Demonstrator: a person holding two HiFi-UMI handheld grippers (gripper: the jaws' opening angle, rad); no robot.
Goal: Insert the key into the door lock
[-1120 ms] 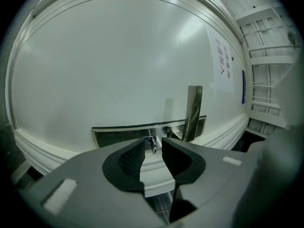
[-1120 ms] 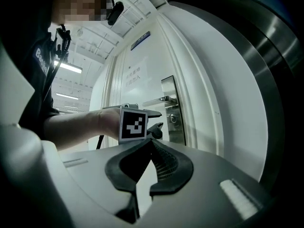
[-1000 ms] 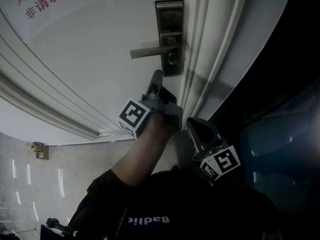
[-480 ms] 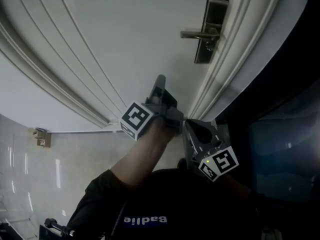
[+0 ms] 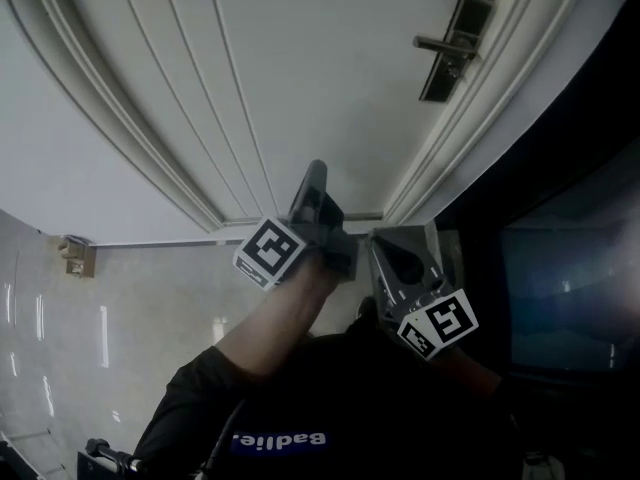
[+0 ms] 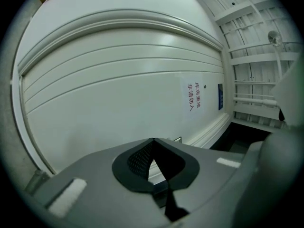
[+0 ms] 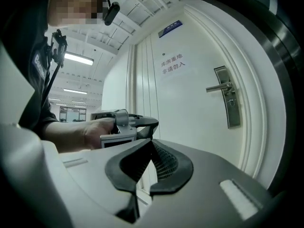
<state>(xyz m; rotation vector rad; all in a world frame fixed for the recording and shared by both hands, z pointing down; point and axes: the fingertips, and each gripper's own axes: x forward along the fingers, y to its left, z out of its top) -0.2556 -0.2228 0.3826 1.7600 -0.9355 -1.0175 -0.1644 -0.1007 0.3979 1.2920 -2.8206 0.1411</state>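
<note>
1. We take the door lock (image 5: 452, 46) as our landmark: a dark upright plate near the door (image 5: 300, 68) edge, with its lever handle (image 5: 438, 43) jutting out level to the left of the plate.
2. The left gripper (image 5: 314, 173) is well apart from the lock, below and to the left of it in the head view, and points at the door's ribbed panel. Its jaws are clenched tip to tip with nothing between them.
3. The right gripper (image 5: 392, 251) is also well below the lock, just beside the left gripper and nearer the door frame. In its own view the jaws are pressed together and empty, and the lock stands up and to the right of them.
4. We cannot make out a key in either gripper, and the lock is too small for us to tell whether one sits in it.
5. A sign (image 7: 172, 64) with red characters is on the door, left of the lock and higher.
6. A small blue plate (image 7: 171, 28) sits higher than the sign.
</note>
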